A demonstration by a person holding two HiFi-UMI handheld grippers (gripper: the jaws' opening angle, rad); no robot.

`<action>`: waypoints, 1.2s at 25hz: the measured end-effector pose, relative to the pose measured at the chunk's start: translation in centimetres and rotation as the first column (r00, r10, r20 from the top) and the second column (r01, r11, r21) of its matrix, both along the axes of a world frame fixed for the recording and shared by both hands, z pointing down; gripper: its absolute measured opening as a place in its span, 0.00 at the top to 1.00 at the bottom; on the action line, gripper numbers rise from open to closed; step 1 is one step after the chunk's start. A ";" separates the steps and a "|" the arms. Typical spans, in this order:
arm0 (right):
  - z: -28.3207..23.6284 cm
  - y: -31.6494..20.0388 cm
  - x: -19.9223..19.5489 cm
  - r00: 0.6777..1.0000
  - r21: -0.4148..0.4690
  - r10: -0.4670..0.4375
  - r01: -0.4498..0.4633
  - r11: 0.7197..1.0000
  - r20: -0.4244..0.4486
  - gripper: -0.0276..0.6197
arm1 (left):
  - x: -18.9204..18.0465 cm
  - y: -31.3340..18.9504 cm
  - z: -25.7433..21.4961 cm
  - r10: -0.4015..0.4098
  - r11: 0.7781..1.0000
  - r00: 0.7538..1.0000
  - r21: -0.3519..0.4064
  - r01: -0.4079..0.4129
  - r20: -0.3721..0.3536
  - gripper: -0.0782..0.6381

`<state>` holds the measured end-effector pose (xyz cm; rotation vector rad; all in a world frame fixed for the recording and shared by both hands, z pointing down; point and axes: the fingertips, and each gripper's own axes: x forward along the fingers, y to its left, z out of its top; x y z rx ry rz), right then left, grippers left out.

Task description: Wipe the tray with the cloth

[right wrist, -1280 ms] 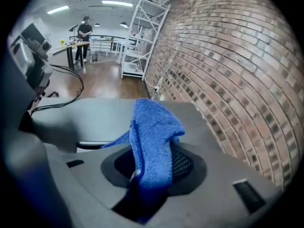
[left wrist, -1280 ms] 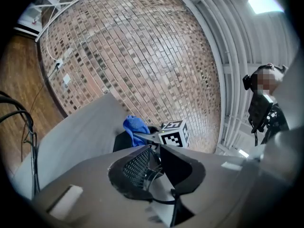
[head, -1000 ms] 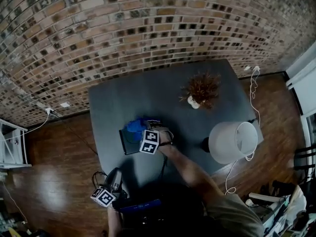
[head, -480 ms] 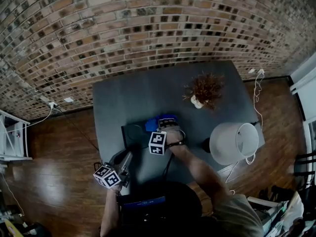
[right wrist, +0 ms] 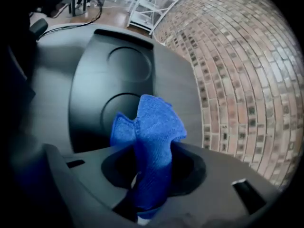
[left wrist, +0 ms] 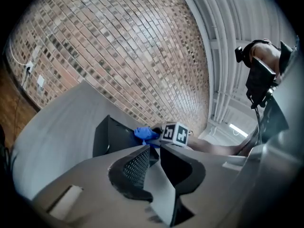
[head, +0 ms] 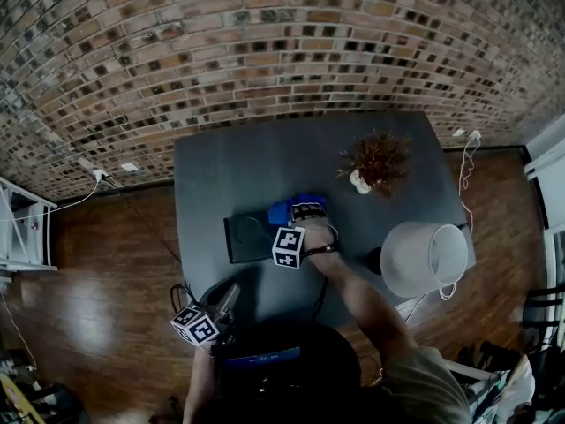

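Near edge of the desk (head: 256,170), toward its near-left corner: left gripper (head: 231,293) hovers off the edge, pointing roughly level across the desk. Its fingers (left wrist: 133,167) stand narrowly apart with nothing between them.

Mid-desk, nearer the left edge: black tray (head: 247,238), flat, with two shallow round recesses visible in the right gripper view. It looks bare and dark; no visible soiling, though the finish hides detail.

At the tray's far-right corner: right gripper (head: 300,208), angled steeply down, fingers clamped on the blue cloth (head: 282,210). The cloth is bunched, and a loose fold stands out beyond the fingertips over the tray's rim. Cannot tell whether it presses on the surface.

Near-right corner: white lamp (head: 422,256). Far-right part: dried plant (head: 378,159). Beyond the far edge: brick wall (head: 265,51).

Progress, as judged: wiping is under way. The cloth sits at one end of the tray, so this looks like the end of a stroke. More passes over the left part probably remain.

Change from a second ago: the cloth was over the tray's middle and has swept right to the corner. The left gripper swung nearer the desk midway and is now back off the edge.
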<state>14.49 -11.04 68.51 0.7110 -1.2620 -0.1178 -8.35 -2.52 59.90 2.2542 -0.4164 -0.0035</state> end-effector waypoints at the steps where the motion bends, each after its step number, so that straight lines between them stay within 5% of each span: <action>1: 0.1 2.1 -0.7 1.000 -0.069 -0.013 0.012 0.998 -0.011 0.76 | -0.5 -0.4 -0.2 -0.017 1.000 1.000 -0.004 0.017 -0.010 0.81; 4: 0.1 7.5 -3.2 0.999 -0.328 -0.032 0.036 0.944 0.017 0.76 | -1.8 -1.5 -0.3 -0.058 0.998 0.998 -0.015 0.058 -0.024 0.81; 5: -0.1 7.1 -3.3 0.999 -0.332 -0.016 0.025 0.943 0.031 0.76 | -2.1 -1.8 -0.3 -0.065 0.998 0.998 -0.014 0.064 -0.023 0.81; 9: -1.2 -1.0 -0.9 0.997 -0.062 0.063 -0.060 0.996 0.037 0.74 | -2.2 -2.2 -0.5 -0.067 0.998 0.997 -0.003 0.067 -0.026 0.81; 14: 0.3 4.3 -3.8 1.000 -0.322 -0.002 0.007 0.947 0.014 0.76 | -2.8 -1.6 -0.7 -0.086 0.996 0.996 -0.020 0.085 -0.039 0.81; 15: -0.2 3.8 -5.1 0.999 -0.302 -0.008 0.020 0.953 0.040 0.76 | -3.1 -1.5 -0.5 -0.094 0.995 0.995 -0.031 0.093 -0.042 0.81; 17: -1.3 -1.0 -6.8 0.995 -0.108 -0.041 0.051 0.993 0.086 0.75 | -3.2 -1.5 -0.1 -0.096 0.995 0.995 -0.043 0.094 -0.040 0.81; 19: -1.5 -5.0 -7.6 0.987 0.046 -0.111 0.106 0.993 0.120 0.74 | -2.9 -1.5 0.0 -0.080 0.996 0.996 -0.038 0.079 -0.033 0.81; 20: -0.8 -4.6 -7.9 0.982 0.020 -0.135 0.133 0.991 0.132 0.74 | -2.6 -1.4 -0.1 -0.072 0.997 0.997 -0.033 0.070 -0.031 0.81; 22: 0.5 -0.1 -7.7 0.985 -0.178 -0.111 0.133 0.975 0.129 0.76 | -2.4 -1.2 -0.5 -0.062 0.998 0.998 -0.024 0.061 -0.029 0.81; 24: 0.6 4.8 -6.6 0.994 -0.373 -0.043 0.077 0.925 0.097 0.76 | -2.3 -1.3 -0.5 -0.062 0.998 0.998 -0.028 0.061 -0.029 0.81; 25: 0.4 5.6 -5.8 0.996 -0.399 -0.009 0.043 0.916 0.087 0.76 | -2.3 -1.4 -0.3 -0.061 0.998 0.998 -0.033 0.060 -0.030 0.81; 28: -0.9 1.0 -2.5 0.993 -0.190 0.068 -0.049 0.981 0.093 0.75 | -1.5 -1.4 -0.1 -0.044 0.999 0.999 -0.032 0.043 -0.031 0.81; 30: -1.0 -2.4 -0.2 0.994 -0.031 0.056 -0.054 0.998 0.094 0.74 | -0.4 -1.2 -0.5 -0.021 1.000 0.999 -0.021 0.020 -0.045 0.81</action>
